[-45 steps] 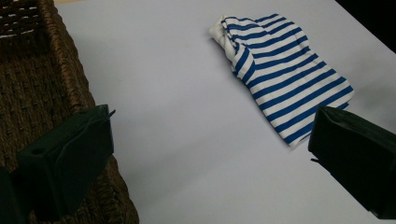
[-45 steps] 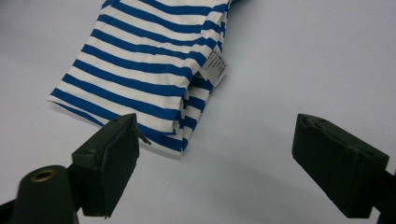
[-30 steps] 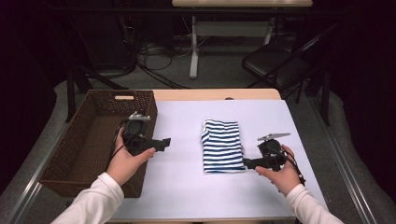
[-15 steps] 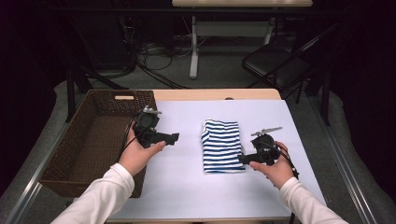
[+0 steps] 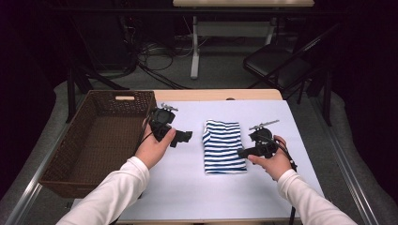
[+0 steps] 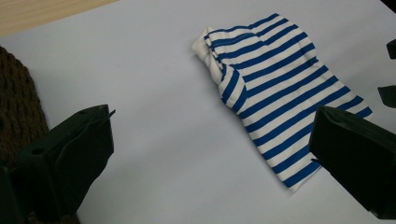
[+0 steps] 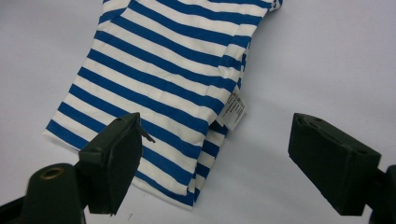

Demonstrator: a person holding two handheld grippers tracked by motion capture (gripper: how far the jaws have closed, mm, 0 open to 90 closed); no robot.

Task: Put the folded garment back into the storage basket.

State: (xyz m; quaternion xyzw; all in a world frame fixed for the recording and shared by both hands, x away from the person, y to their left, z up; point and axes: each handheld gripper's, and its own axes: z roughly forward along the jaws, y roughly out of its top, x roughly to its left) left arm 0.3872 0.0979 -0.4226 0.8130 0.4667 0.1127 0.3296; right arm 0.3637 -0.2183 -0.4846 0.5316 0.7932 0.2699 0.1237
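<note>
Folded garment [image 5: 223, 146] with blue and white stripes lies flat near the middle of the worktop [image 5: 187, 197], on its pale lavender covering, with its long side running away from the person. Left gripper [image 5: 184, 137] is held just left of the garment, above the covering and apart from the cloth, its fingers pointing toward the garment's left edge; in the left gripper view these fingers [image 6: 74, 158] stand spread wide with bare covering between them, and the garment [image 6: 280, 93] lies ahead and to the right, its folded corner turned up at the far end. Right gripper [image 5: 244, 152] is held at the garment's right edge near its closer corner, its fingers pointing left at the cloth. In the right gripper view its fingers [image 7: 116, 158] stand spread apart: the left one hangs over the striped cloth [image 7: 159, 79], the right one over bare covering, and the garment's layered edge with a small white care label [image 7: 235, 111] lies between them. Whether either finger touches the cloth cannot be told; nothing is pinched. Brown woven basket [image 5: 94, 140] stands at the left side of the worktop, beside the left hand [image 5: 152, 150]. Right hand [image 5: 274, 161] grips its tool from the near side.
</note>
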